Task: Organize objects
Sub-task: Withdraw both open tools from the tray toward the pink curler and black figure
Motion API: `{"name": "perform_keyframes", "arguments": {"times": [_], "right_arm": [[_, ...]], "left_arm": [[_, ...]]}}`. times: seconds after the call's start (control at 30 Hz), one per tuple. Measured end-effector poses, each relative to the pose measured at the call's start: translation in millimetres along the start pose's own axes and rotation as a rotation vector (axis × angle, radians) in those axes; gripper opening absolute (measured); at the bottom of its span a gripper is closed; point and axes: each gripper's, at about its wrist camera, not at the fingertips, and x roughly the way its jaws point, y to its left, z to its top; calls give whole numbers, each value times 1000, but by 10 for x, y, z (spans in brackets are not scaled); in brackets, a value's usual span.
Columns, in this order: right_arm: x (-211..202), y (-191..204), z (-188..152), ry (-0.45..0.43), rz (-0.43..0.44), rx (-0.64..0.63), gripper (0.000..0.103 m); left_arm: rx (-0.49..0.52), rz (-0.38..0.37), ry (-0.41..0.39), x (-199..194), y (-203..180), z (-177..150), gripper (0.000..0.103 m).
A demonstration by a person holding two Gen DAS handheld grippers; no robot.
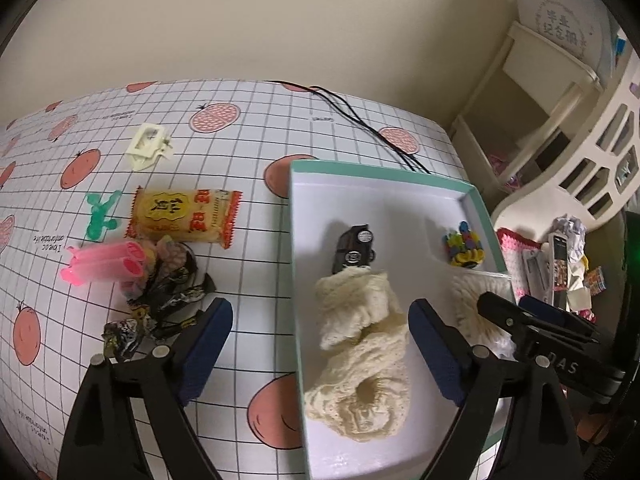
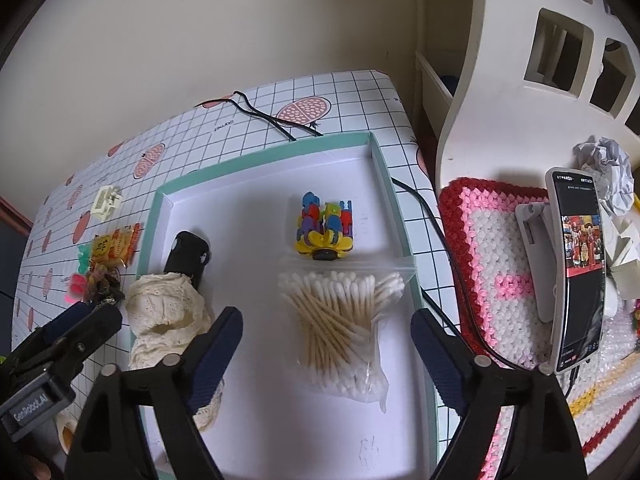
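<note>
Now both grippers are hovering, jaws spread wide and gripping nothing: the left gripper (image 1: 320, 344) over the cream lace roll (image 1: 360, 360), the right gripper (image 2: 326, 354) over the bagged cotton swabs (image 2: 340, 320), both lying inside the teal-rimmed box (image 2: 260, 156), toy car (image 2: 188, 256) at ten o'clock.

Both wrist views close, angled steeply down, sharing the tray (image 1: 384, 176) (image 2: 256, 156) (left one further left)

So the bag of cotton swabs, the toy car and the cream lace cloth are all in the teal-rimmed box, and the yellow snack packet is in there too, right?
Not quite. The yellow snack packet lies on the checked tablecloth, outside the teal-rimmed box, as the left wrist view shows. The bag of cotton swabs, toy car and cream lace cloth are in the box.
</note>
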Motion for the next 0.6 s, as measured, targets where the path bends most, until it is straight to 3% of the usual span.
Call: {"name": "perform_keyframes", "arguments": {"times": [0.07, 0.1, 0.13, 0.17, 0.6], "right_arm": [[2, -1, -5, 0, 2, 3, 91], [5, -6, -6, 0, 6, 5, 96], [6, -5, -5, 0, 7, 7, 102], [8, -8, -6, -2, 5, 10, 103], [27, -32, -18, -1, 2, 23, 103]], "left_arm": [[-8, 13, 0, 13, 27, 1, 90], [-10, 18, -1, 11, 35, 0, 93], [-14, 23, -4, 13, 45, 1, 103], [-18, 24, -8, 13, 54, -1, 103], [-29, 53, -26, 8, 136, 16, 103]]}}
